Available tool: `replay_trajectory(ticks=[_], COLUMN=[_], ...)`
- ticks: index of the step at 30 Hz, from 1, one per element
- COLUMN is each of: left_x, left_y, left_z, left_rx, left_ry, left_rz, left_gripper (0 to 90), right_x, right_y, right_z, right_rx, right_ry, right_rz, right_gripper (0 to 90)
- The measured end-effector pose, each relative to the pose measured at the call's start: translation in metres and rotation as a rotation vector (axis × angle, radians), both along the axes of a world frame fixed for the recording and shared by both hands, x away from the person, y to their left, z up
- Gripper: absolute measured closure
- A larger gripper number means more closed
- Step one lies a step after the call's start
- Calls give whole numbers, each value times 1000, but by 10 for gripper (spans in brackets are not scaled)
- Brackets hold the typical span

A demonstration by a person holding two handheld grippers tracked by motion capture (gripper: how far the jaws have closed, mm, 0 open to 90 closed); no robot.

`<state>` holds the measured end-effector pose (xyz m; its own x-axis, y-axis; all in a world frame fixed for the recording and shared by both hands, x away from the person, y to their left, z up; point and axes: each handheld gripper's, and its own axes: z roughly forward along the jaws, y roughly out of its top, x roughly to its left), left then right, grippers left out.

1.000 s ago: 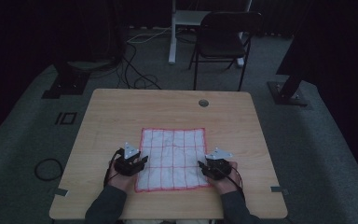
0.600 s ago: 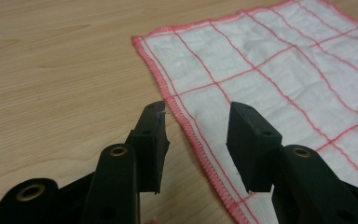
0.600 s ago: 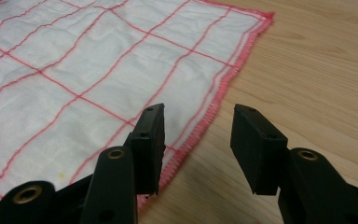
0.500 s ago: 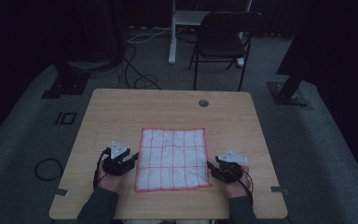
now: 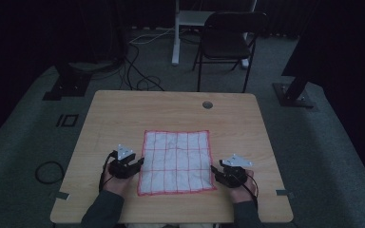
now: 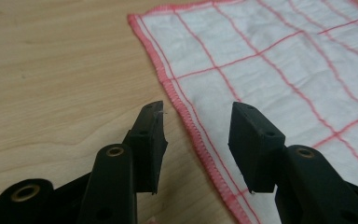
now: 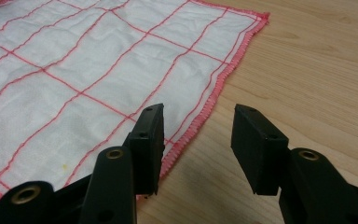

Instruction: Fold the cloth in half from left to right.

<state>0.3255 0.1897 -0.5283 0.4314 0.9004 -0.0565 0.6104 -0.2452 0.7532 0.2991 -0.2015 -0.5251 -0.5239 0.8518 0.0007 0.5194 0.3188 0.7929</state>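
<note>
While no writing shows, the red-gridded white cloth (image 5: 177, 162) lies flat.

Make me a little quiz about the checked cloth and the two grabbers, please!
1. True or false: the cloth lies spread flat on the table.
2. What colour are the cloth's lines? A blue, B red, C green.
3. Is the left gripper or the right gripper gripping the cloth?

Key: 1 true. 2 B. 3 Neither; both stand open, one at each side edge of the cloth.
</note>
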Motion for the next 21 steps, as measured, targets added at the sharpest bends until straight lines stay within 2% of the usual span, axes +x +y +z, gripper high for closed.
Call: replay_trajectory(ticks=[2, 3, 8, 9, 10, 11, 14, 16, 19, 20, 21], left_x=[4, 7, 9, 10, 10, 12, 15, 15, 14, 14, 15], left_y=[-3, -6, -12, -15, -15, -20, -21, -20, -20, -20, -17], left_z=[-5, -10, -12, -12, -12, -12, -12, -11, -12, -12, -12], left_rx=[1, 10, 23, 44, 44, 63, 63, 66, 20, 20, -30], left_ry=[20, 42, 40, 29, 29, 26, 31, 32, 45, 45, 70], left_rz=[2, 4, -1, -10, -10, -18, -23, -9, -19, -19, -13], left_gripper=[559, 559, 544, 541, 538, 537, 551, 607, 758, 801, 835], right_x=[0, -1, -1, -1, -1, -1, -1, -1, -1, -1, -1], right_y=[1, 2, 2, 2, 2, 1, 0, 0, 2, 2, 3], right_z=[0, -1, -2, -2, -2, -2, -2, -2, -2, -3, -3], right_rx=[2, -4, -15, -14, -14, 1, 9, 9, 3, 4, 3], right_ry=[2, 3, 0, 0, 0, 3, 7, 6, 2, 3, 3], right_rz=[0, 7, 12, 12, 12, 17, 14, 15, 23, 25, 25], right_gripper=[540, 538, 538, 538, 538, 538, 538, 538, 537, 536, 536])
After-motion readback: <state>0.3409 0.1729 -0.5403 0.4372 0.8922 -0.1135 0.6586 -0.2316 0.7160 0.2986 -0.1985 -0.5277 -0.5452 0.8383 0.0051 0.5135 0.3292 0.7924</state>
